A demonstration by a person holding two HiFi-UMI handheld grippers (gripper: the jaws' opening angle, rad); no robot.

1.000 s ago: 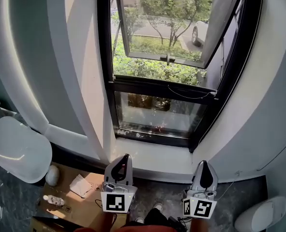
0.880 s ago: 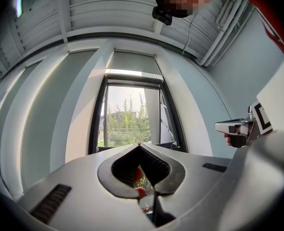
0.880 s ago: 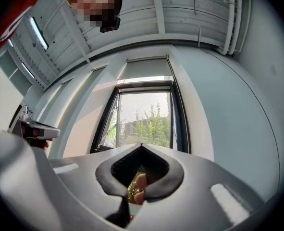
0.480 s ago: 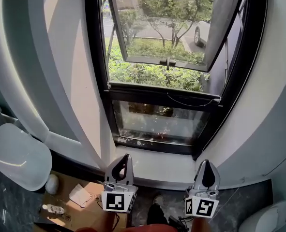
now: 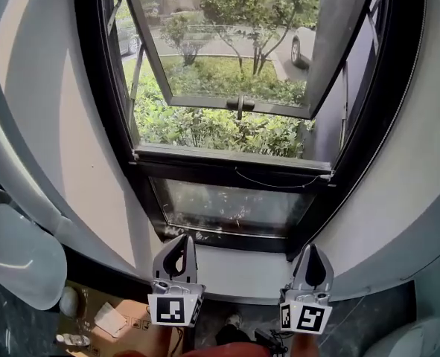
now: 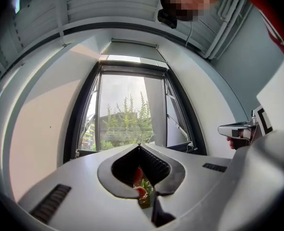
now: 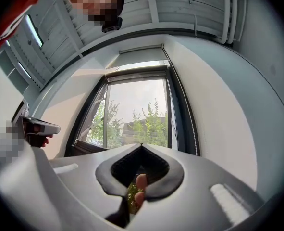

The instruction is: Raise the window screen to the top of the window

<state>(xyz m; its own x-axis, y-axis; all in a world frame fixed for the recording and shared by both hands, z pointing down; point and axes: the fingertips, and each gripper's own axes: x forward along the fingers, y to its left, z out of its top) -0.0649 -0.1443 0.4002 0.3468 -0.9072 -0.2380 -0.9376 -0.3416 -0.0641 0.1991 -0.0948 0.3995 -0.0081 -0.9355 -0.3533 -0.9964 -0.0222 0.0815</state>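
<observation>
The left gripper [image 5: 180, 239] and right gripper [image 5: 313, 248], each with jaws pressed together on nothing, have come nearer the window [image 5: 227, 65], which now looms larger, yet the window screen [image 5: 231, 160] lies low along the frame's middle crossbar, untouched, so raising it seems not yet begun.

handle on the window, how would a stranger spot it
Find the black-framed window in the white wall. Its upper sash stands open over bushes. The handle is the small dark stub at the middle of that sash's bottom rail, the only thing jutting from it.
</observation>
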